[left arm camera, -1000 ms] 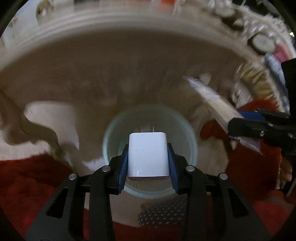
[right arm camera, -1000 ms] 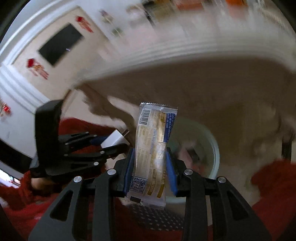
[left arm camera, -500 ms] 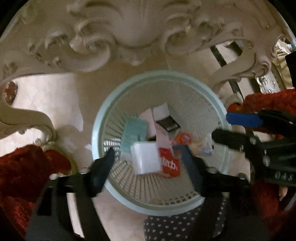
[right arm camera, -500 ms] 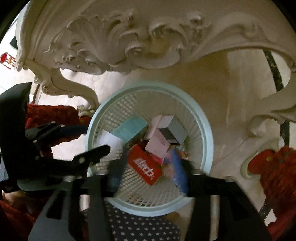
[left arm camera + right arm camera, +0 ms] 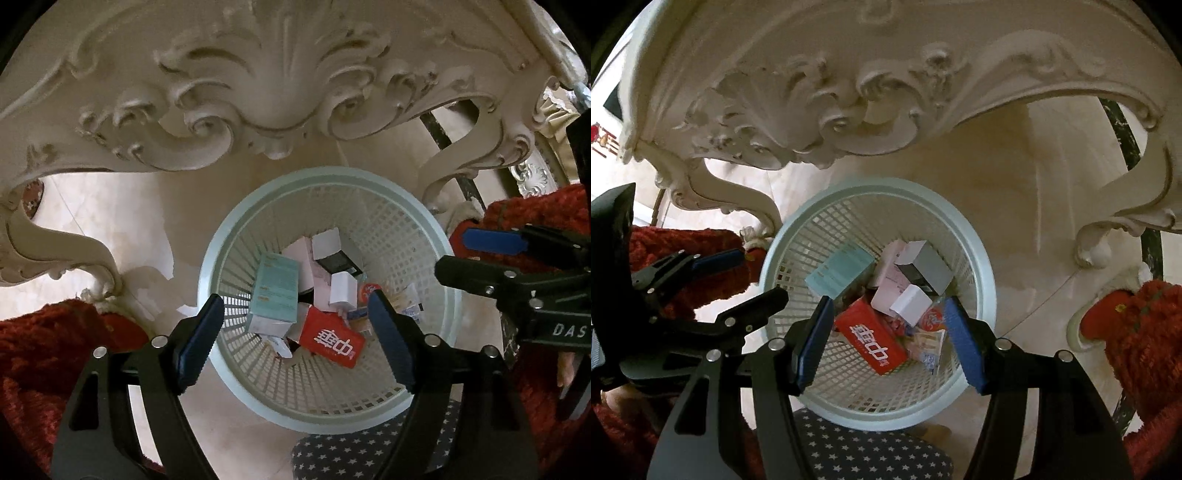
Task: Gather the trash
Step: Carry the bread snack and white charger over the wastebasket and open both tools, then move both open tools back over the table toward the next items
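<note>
Both jaws open, 1 basket (image 5: 221, 254), 1 charger (image 5: 342, 291)

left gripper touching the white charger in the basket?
Apart. Left wrist view: left gripper is open, holding nothing; the white charger lies down among boxes inside the basket.
</note>
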Demonstrator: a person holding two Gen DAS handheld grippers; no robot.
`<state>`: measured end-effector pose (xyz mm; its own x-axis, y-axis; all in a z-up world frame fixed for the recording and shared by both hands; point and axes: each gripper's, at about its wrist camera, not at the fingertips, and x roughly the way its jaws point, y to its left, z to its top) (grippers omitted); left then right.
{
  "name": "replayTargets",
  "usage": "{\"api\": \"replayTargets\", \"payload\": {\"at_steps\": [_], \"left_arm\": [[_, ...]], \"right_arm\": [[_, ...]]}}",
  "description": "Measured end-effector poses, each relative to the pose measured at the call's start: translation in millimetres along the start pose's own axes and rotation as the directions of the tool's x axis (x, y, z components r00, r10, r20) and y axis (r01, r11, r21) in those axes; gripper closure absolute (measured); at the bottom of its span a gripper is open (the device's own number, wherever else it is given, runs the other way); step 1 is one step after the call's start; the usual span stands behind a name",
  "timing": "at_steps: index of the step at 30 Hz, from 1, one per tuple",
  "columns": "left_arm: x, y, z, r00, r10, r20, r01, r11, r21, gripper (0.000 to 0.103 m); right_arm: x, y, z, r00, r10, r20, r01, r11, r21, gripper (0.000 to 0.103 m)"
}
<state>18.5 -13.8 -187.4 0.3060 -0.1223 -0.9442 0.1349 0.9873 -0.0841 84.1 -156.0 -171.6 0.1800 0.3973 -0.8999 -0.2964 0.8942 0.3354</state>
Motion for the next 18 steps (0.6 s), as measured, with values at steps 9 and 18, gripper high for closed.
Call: {"api": "replayTargets", "payload": {"at_steps": [9,18], "left_arm": [[-141.9,13.0,6.3,0.965,-0.136,0.225,0.113,0.987,0.112,0.025],[-205.5,91.5,108.1,0.902,0.096,0.422,-0.066,0.994,-0.086,0.025]], "right_arm": [[-147.0,46.2,1.3,0.944,0.175,0.279,-0.111,0.966,-0.232,0.026],[-197.7,30.9,71.4,0.841,0.021,0.541,0.052,0.992,-0.119,0.024]]}}
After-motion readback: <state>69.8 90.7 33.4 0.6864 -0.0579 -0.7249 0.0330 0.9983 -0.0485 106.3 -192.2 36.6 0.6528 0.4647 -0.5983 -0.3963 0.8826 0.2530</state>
